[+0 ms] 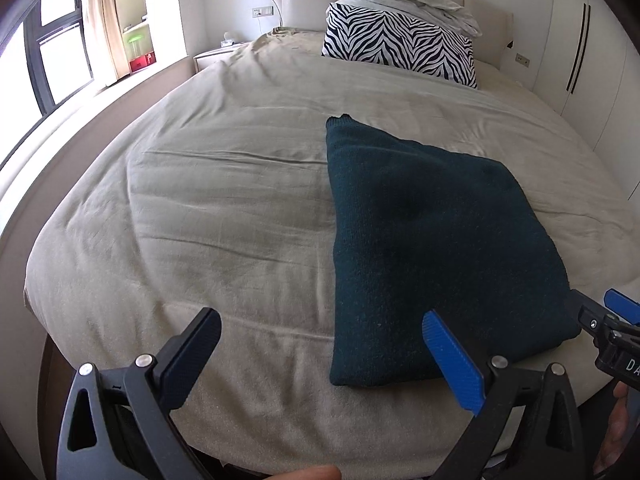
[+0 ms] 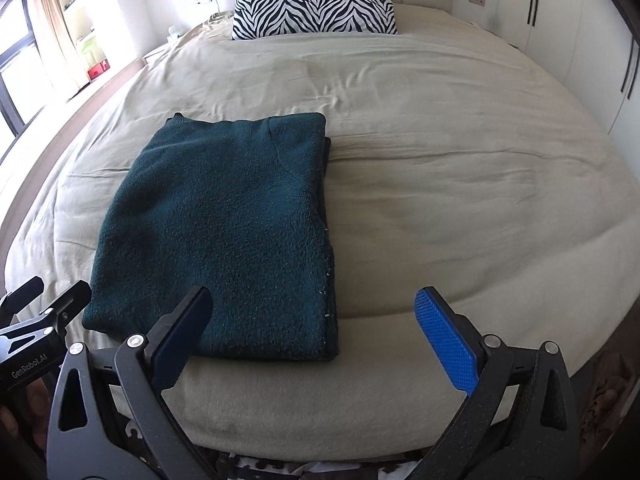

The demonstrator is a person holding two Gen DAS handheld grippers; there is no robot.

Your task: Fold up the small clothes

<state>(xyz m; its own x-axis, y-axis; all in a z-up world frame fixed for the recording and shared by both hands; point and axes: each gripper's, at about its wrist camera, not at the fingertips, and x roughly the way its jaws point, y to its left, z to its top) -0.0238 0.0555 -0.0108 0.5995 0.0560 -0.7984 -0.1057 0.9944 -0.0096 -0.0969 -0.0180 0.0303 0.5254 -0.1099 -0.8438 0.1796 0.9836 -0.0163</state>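
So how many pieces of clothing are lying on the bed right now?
1: a dark green folded sweater lies on the beige bedspread, near the foot of the bed in front of both hand-held grippers. Nothing else shows, though the pile by the headboard could hide something.

Reads "GenRobot.AI" in white on the black body of the left tool (image 2: 24, 312); on the right tool (image 1: 616, 320), only "DA", cut off.

Dark teal sweater (image 2: 224, 236) on a beige bedspread (image 2: 460, 184), zebra-striped black and white pillow (image 2: 314, 8) at the head edge, grippers black with blue pads (image 2: 446, 340).
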